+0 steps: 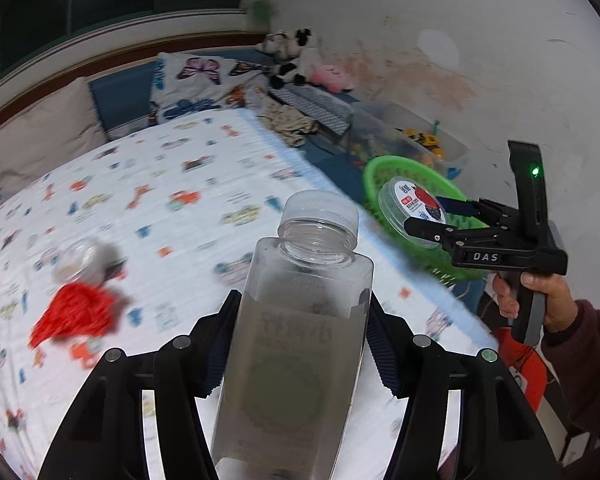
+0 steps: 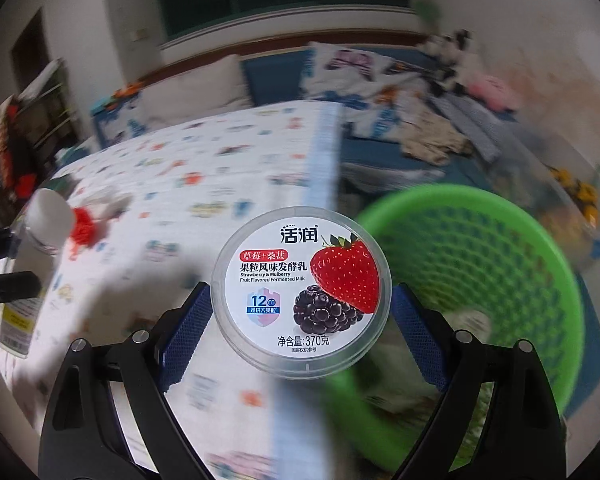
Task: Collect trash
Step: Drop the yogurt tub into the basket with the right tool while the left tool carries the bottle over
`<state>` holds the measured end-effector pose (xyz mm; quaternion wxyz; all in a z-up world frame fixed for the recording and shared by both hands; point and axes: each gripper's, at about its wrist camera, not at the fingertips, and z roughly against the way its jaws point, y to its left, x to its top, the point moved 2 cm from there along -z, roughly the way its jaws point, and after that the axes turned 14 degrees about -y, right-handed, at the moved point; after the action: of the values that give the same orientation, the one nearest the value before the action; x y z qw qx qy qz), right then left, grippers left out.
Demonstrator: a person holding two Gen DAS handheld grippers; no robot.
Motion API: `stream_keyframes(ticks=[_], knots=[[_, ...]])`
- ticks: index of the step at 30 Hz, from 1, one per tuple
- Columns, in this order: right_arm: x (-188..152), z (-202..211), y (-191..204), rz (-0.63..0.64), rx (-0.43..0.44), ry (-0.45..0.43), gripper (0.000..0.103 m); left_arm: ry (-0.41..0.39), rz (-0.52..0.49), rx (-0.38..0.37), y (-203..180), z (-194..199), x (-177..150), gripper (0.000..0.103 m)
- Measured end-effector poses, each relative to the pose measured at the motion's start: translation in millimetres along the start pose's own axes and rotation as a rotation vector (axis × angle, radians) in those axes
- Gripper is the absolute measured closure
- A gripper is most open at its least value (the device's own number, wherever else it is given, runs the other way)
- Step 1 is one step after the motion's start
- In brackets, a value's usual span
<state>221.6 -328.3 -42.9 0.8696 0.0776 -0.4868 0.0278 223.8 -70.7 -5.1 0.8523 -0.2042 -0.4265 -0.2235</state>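
My left gripper [image 1: 300, 344] is shut on a clear plastic bottle [image 1: 296, 340] with a translucent cap, held above the patterned bedsheet. My right gripper [image 2: 300, 312] is shut on a round yogurt tub [image 2: 302, 292] with a strawberry and mulberry lid, held at the left rim of the green basket [image 2: 500, 264]. In the left wrist view the right gripper [image 1: 432, 220] holds the tub [image 1: 414, 208] over the basket [image 1: 412, 172]. The bottle also shows at the left edge of the right wrist view [image 2: 40, 248]. A red net with a clear wrapper [image 1: 76, 300] lies on the sheet.
The bed [image 1: 160, 184] carries pillows [image 1: 196, 84], folded clothes [image 1: 300, 116] and plush toys [image 1: 296, 56] along the wall. A clear toy bin [image 1: 412, 140] sits behind the basket. A shelf [image 2: 28, 120] stands at the left.
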Motion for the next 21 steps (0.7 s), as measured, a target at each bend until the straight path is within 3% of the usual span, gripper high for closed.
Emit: stream_keyframes(ticks=[11,21], knots=[[-27,18,-96,-0.099,-0.166,0.026,0.012,0.006,-0.05,-0.094,-67,-52,40,0.045],[-36,40,-124,-0.154,-0.182,-0.002,0.01,0.019,-0.065,-0.161,-117,-98,66,0.045]])
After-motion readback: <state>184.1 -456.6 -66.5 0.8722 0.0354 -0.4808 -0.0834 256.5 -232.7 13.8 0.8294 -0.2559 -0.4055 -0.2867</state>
